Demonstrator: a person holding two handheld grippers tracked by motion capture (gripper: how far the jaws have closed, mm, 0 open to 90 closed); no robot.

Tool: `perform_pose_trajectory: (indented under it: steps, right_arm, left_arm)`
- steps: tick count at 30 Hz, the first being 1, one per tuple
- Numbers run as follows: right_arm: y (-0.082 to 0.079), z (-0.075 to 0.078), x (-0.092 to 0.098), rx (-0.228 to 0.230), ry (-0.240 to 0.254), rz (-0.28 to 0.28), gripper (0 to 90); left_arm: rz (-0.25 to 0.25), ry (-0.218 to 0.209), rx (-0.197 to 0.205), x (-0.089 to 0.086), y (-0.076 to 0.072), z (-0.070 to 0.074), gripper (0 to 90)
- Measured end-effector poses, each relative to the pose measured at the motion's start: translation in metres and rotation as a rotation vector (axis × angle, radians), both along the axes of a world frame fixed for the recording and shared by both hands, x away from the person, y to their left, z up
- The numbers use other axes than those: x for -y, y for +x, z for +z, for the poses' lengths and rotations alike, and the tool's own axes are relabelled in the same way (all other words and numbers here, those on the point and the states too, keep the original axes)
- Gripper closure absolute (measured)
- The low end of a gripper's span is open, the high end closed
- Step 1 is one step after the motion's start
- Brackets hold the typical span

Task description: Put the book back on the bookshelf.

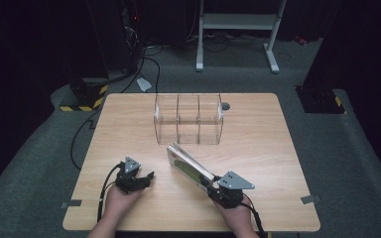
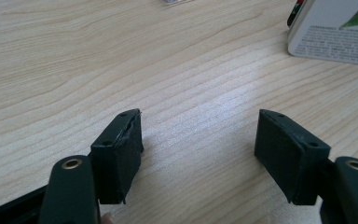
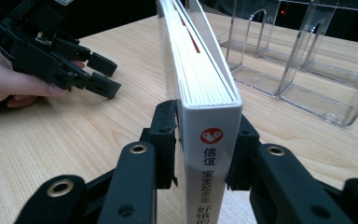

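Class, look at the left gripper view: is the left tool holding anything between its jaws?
No. The left tool stands open over bare table, with nothing between its jaws.

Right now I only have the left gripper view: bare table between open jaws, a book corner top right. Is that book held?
Observer: Yes. The right gripper is shut on the book, pads on both covers by the spine.
Operator: Book flat or lifted?
Observer: Up on its edge, leaning, and running away from the right gripper toward the rack.
Operator: What rack?
Observer: A clear one with three slots, standing past the book near the table's far edge.
Operator: Anything in it?
Observer: No, all three slots look empty.
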State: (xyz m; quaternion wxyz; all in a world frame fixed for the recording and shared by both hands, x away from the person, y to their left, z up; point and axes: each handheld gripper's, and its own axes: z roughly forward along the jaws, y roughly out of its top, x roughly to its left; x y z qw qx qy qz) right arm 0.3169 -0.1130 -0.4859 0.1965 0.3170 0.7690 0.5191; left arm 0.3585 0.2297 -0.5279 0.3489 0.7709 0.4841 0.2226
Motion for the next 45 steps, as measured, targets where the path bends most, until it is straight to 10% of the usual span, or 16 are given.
perform_pose_trajectory:
  steps: [45]
  right_arm:
    - [-0.001,0.002,0.006,0.035,-0.019,-0.111,64.9]
  left_arm:
    - [0.002,0.0,0.002,0.001,0.0,0.0,32.5]
